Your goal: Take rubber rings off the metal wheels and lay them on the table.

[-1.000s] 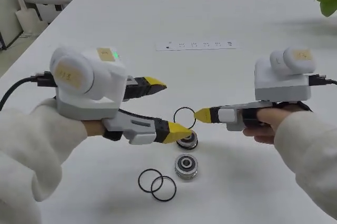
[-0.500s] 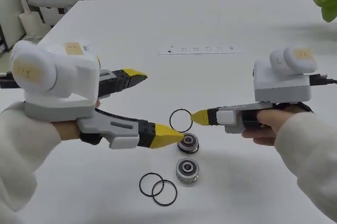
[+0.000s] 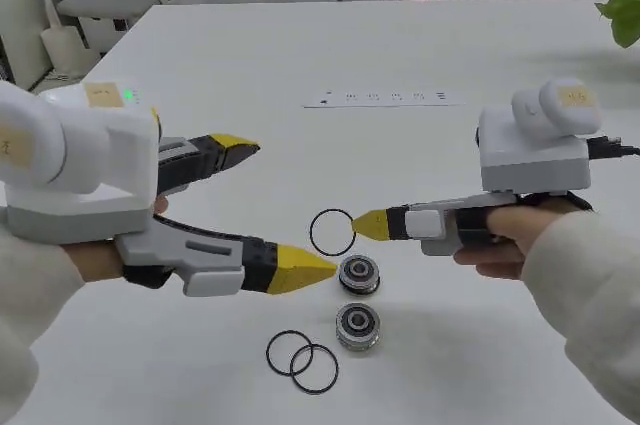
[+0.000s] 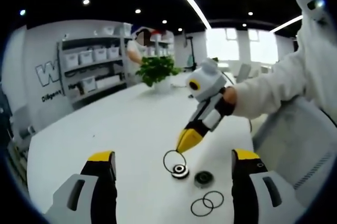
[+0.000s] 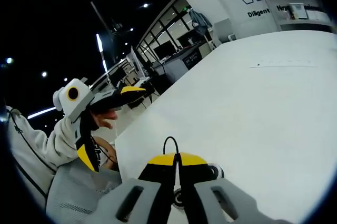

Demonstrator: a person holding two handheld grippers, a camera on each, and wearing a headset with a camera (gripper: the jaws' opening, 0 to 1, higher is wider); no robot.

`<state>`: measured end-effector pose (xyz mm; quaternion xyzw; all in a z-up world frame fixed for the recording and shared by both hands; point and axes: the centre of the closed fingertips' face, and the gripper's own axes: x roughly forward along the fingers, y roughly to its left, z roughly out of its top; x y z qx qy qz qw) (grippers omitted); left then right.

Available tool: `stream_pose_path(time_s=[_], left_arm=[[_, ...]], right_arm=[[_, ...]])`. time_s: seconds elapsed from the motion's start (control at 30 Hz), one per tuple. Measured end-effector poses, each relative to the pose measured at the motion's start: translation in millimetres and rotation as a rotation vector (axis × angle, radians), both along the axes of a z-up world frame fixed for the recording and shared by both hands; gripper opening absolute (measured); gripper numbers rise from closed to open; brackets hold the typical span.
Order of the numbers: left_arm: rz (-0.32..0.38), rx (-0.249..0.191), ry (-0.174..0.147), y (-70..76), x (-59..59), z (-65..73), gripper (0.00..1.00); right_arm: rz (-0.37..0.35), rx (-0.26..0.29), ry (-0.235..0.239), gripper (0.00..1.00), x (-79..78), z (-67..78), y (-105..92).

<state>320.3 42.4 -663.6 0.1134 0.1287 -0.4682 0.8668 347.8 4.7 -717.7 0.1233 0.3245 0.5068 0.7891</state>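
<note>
— Where is the ring?
— The right gripper (image 3: 358, 224) has it. Its yellow tips are pressed together on the rim of one ring (image 3: 311, 233), over the table (image 3: 480, 55).
— Which way does it point?
— It is a round loop, so it has no long axis. It sticks out past the tips along the gripper's own line, toward the left gripper (image 3: 290, 207). In the head view it reads as almost a full circle. In the right gripper view it is a narrow loop rising straight off the tips.
— Is it off the wheels?
— In the head view it sits up and left of the far wheel (image 3: 359, 274), apart from it. In the left gripper view its lower edge overlaps that wheel, so I cannot tell whether they touch.
— And the other wheel?
— The near wheel (image 3: 357, 326) lies just in front of the far one, both flat with hubs up.
— The left gripper?
— Its jaws are spread wide and hold nothing, with the lower tip just beside the far wheel.
— Anything else down there?
— Two loose rings (image 3: 311, 347) lie flat and overlapping, just left of the near wheel.
</note>
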Motion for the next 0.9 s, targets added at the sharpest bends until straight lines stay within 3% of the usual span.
stream_pose_path(time_s=[0.13,0.27,0.67,0.9], left_arm=[[0.036,-0.043,0.026,10.5,-13.5,-5.8,0.92],[0.042,-0.017,0.038,18.0,-24.6,-16.0,0.92],[0.063,-0.02,0.08,34.0,-45.6,-34.9,0.96],[0.074,-0.002,0.097,40.2,-50.5,-45.3,0.98]], right_arm=[[0.02,-0.006,0.004,0.0,-4.7,-0.7,4.9],[0.052,-0.007,0.006,0.0,-12.2,-0.4,13.0],[0.149,-0.045,0.023,0.0,-37.2,-13.3,33.3],[0.203,-0.076,0.047,0.0,-49.2,-27.1,41.7]])
